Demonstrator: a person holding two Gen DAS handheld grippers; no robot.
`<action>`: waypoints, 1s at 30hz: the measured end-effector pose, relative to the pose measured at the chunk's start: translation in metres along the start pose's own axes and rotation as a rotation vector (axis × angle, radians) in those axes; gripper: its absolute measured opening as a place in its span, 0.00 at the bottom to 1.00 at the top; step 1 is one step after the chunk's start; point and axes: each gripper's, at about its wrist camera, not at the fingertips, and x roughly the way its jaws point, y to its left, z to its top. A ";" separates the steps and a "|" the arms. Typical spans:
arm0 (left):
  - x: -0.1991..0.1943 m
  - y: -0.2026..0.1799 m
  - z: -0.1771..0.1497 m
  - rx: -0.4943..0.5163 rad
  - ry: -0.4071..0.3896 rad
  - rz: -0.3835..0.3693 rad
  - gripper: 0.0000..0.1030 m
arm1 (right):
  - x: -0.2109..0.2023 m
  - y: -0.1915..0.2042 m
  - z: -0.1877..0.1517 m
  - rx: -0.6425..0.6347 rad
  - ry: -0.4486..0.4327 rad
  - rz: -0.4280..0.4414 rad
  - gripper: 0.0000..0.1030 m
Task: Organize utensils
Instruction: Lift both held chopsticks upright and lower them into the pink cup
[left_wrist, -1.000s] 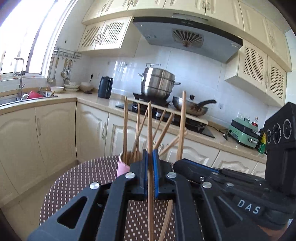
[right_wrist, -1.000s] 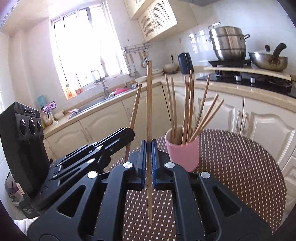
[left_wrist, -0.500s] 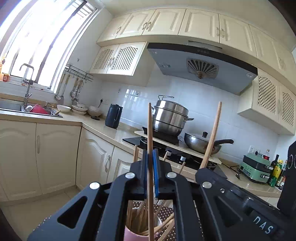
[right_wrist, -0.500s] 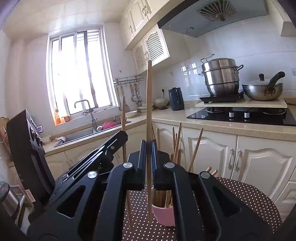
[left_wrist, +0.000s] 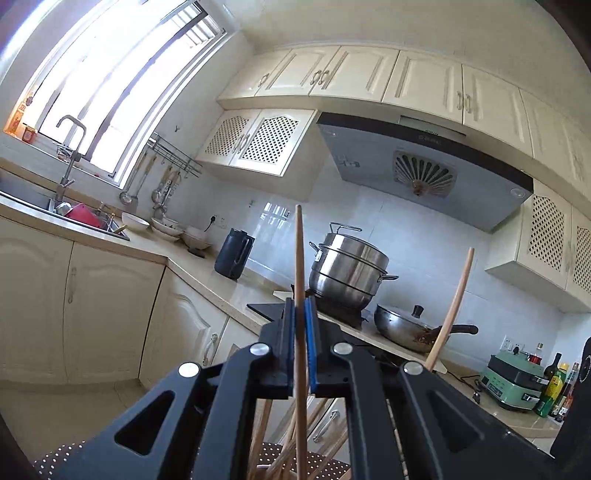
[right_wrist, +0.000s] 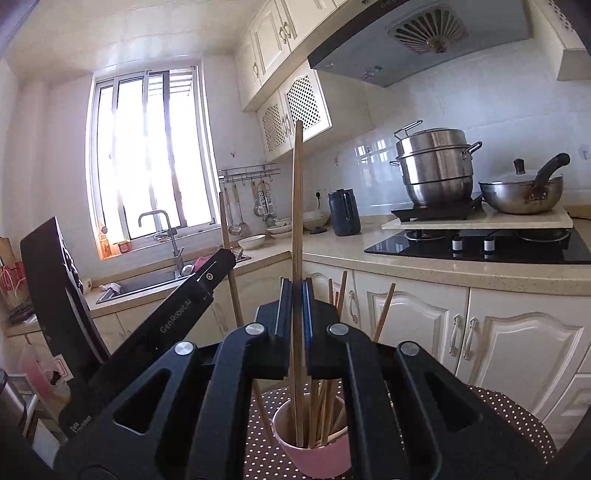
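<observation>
My right gripper (right_wrist: 295, 295) is shut on a wooden chopstick (right_wrist: 297, 206) held upright; its lower end reaches into the pink cup (right_wrist: 317, 458) with several chopsticks on the dotted table. My left gripper (left_wrist: 300, 314) is shut on another upright chopstick (left_wrist: 300, 258), above chopstick tops (left_wrist: 280, 454) at the bottom edge of the left wrist view. The left gripper's body (right_wrist: 166, 325) shows at the left of the right wrist view, with its chopstick (right_wrist: 227, 236). The right gripper's chopstick (left_wrist: 456, 302) shows at the right of the left wrist view.
The brown dotted tablecloth (right_wrist: 517, 413) covers a round table. Behind are cream cabinets (right_wrist: 517, 332), a hob with a steel steamer pot (right_wrist: 436, 170) and a pan (right_wrist: 521, 188), a dark kettle (right_wrist: 343, 212), a sink (right_wrist: 147, 280) and a window.
Both grippers have risen and tilted up with their chopsticks. The cup has dropped low in both views, and the right chopstick's tip now stands inside the cup.
</observation>
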 end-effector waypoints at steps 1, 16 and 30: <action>0.002 0.001 -0.003 -0.002 0.007 0.002 0.06 | 0.001 -0.001 -0.002 0.003 0.001 0.001 0.05; 0.004 0.016 -0.031 0.030 0.059 0.033 0.06 | 0.003 0.006 -0.011 -0.040 0.000 -0.002 0.05; 0.015 0.006 -0.029 0.075 -0.025 0.044 0.06 | 0.006 -0.001 -0.016 -0.013 0.004 0.026 0.05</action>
